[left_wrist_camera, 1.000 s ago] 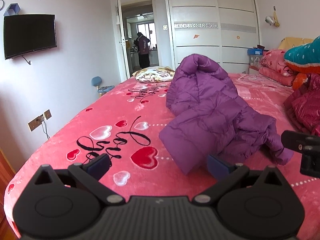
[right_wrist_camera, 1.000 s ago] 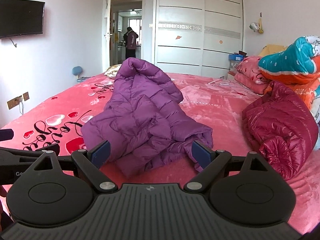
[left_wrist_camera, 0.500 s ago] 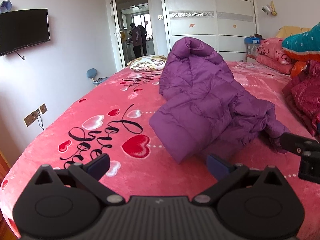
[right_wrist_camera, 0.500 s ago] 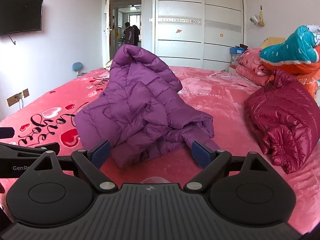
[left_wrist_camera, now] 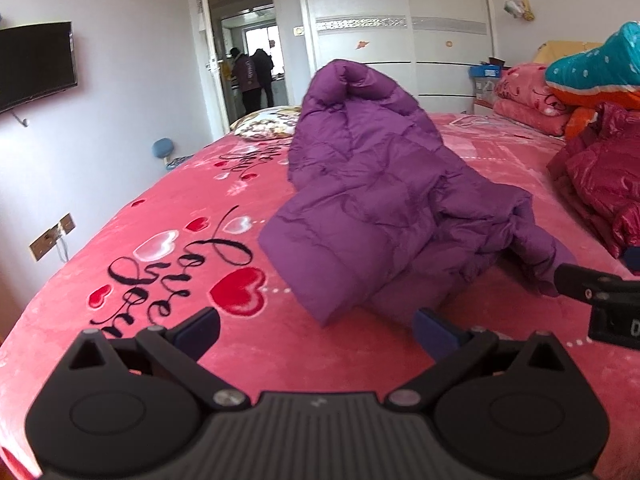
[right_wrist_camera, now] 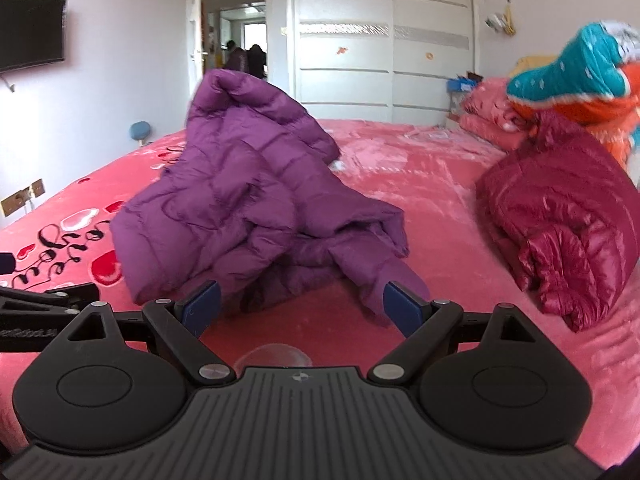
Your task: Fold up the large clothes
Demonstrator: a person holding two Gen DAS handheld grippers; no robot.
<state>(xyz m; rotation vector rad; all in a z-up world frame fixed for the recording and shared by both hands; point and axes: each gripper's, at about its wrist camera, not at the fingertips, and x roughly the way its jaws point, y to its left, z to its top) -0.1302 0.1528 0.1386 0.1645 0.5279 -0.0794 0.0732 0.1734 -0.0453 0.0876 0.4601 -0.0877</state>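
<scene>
The left gripper (left_wrist_camera: 316, 330) hangs low over the pink bedspread (left_wrist_camera: 168, 216) with its blue-padded fingers (left_wrist_camera: 198, 330) spread wide and nothing between them. Just ahead of it, the near hem of the purple down jacket (left_wrist_camera: 384, 208) lies between and slightly beyond the fingertips, not touched. The right gripper (right_wrist_camera: 300, 306) is likewise spread wide and empty, its fingers (right_wrist_camera: 402, 312) flanking the jacket's near edge; the right pad sits just beside a purple sleeve cuff (right_wrist_camera: 400, 276), though contact cannot be told.

The jacket sits crumpled in the middle of the bed, its far end bunched up into a peak, the lower part spreading toward both grippers.

The left view shows the bedspread's printed hearts and black script (left_wrist_camera: 176, 276) in full, a floral pillow (left_wrist_camera: 268, 122) at the bed's far edge, and part of the right gripper's black body at the right edge (left_wrist_camera: 600, 300). The right view hides the pillow behind the jacket but shows the whole dark red jacket (right_wrist_camera: 560, 236) heaped to the right, below a teal and orange bundle (right_wrist_camera: 576, 76); the left gripper's body shows at its left edge (right_wrist_camera: 44, 308). Both views show the wall television (left_wrist_camera: 36, 62), the white wardrobe (right_wrist_camera: 384, 36) and an open doorway (left_wrist_camera: 248, 48) with two figures beyond.
</scene>
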